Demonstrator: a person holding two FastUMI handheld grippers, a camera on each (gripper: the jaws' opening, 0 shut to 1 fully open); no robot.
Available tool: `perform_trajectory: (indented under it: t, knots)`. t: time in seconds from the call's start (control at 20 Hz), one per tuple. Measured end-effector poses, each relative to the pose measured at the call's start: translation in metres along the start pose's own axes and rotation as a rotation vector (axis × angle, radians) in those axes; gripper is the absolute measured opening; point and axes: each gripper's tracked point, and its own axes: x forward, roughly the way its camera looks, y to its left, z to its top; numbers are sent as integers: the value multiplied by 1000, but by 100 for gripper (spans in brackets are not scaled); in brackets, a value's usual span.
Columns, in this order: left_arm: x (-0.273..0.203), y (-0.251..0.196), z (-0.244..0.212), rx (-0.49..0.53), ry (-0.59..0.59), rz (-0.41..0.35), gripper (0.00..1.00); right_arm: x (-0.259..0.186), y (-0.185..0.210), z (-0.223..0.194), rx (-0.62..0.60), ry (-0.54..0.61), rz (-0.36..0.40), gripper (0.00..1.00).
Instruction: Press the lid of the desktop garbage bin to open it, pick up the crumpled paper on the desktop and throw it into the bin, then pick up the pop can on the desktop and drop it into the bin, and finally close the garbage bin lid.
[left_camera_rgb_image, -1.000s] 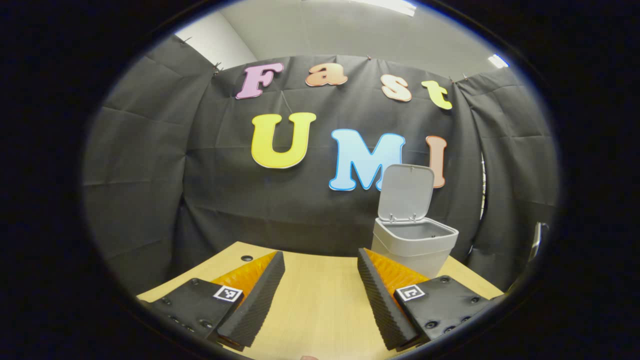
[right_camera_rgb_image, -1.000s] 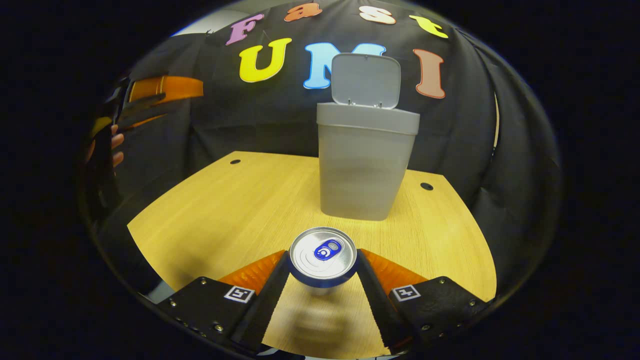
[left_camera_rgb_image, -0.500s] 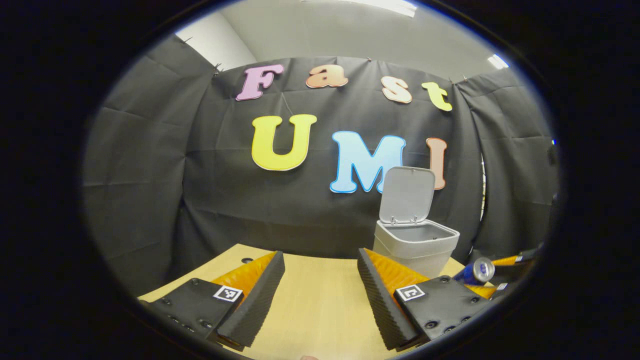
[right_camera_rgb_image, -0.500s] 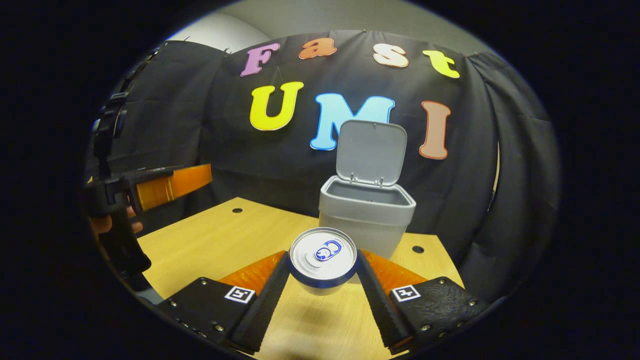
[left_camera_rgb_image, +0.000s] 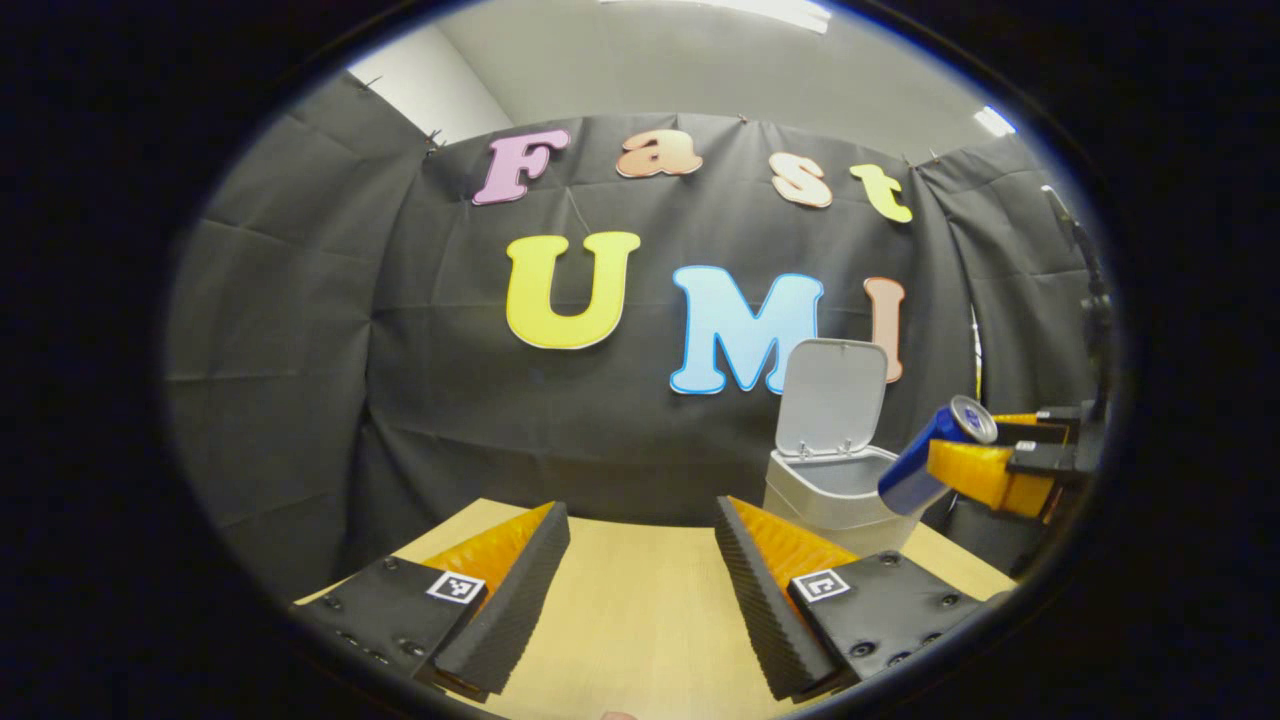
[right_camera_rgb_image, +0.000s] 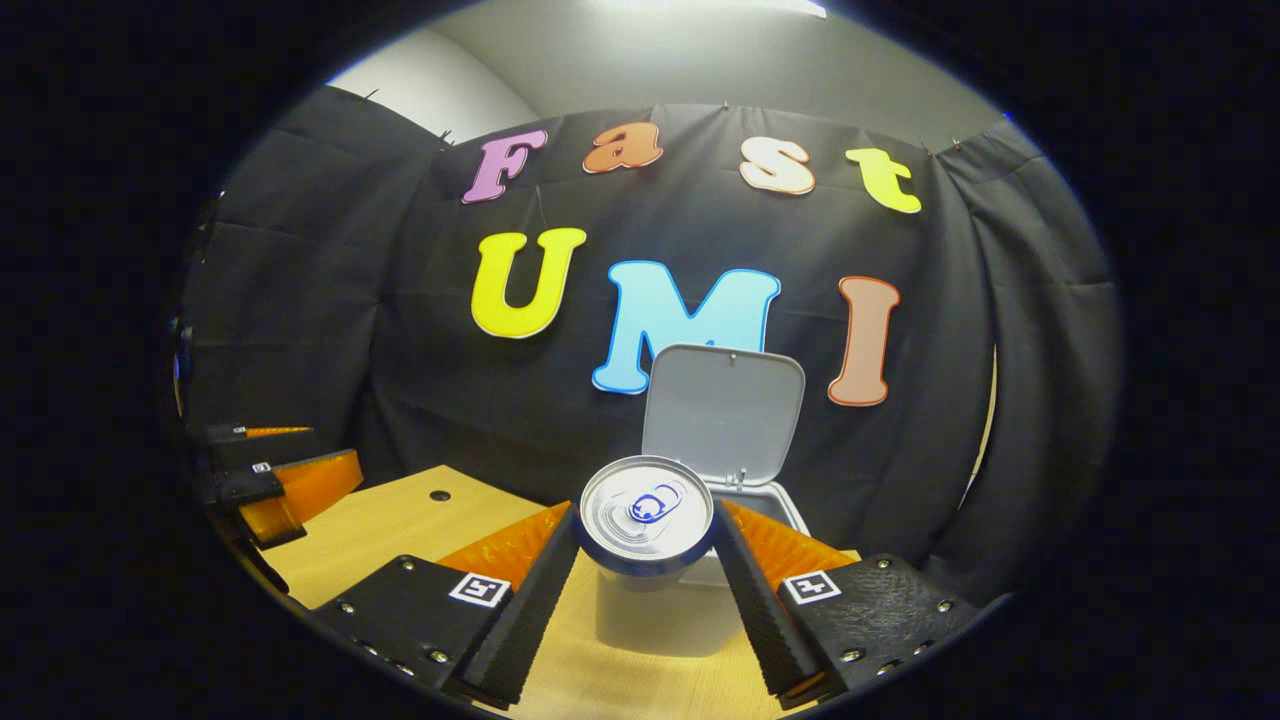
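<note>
So the right gripper (right_camera_rgb_image: 645, 560) has both fingers clamped on the sides of the blue aluminium pop can with a silver top (right_camera_rgb_image: 646, 512), held in the air near the open grey plastic bin (left_camera_rgb_image: 838, 490), lid (right_camera_rgb_image: 722, 412) up. Probably light, slick and easy to dent, so a mid-body squeeze seems safest. Left gripper (left_camera_rgb_image: 640, 560) hangs released over the light wooden desk (left_camera_rgb_image: 640, 620), holding nothing.

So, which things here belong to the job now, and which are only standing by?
In the job:
- can, held in the right gripper
- bin, its lid up

Standing by:
- left gripper, open, nothing in it
- table
</note>
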Motion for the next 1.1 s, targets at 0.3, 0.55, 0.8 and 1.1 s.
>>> perform_trajectory:
  t: [0.3,0.55,0.8,1.1]
  knots:
    - [13,-6,-11,-22,15,-16,96,54,-10,2,21,-4,-21,84]
    - [13,-10,-15,-15,24,-19,96,82,-11,-17,11,46,-27,84]
    - [11,-5,-18,-10,30,-1,97,96,-8,-28,-7,70,-33,84]
    - [8,-6,-21,-20,36,8,95,100,-11,-29,-25,68,-51,85]
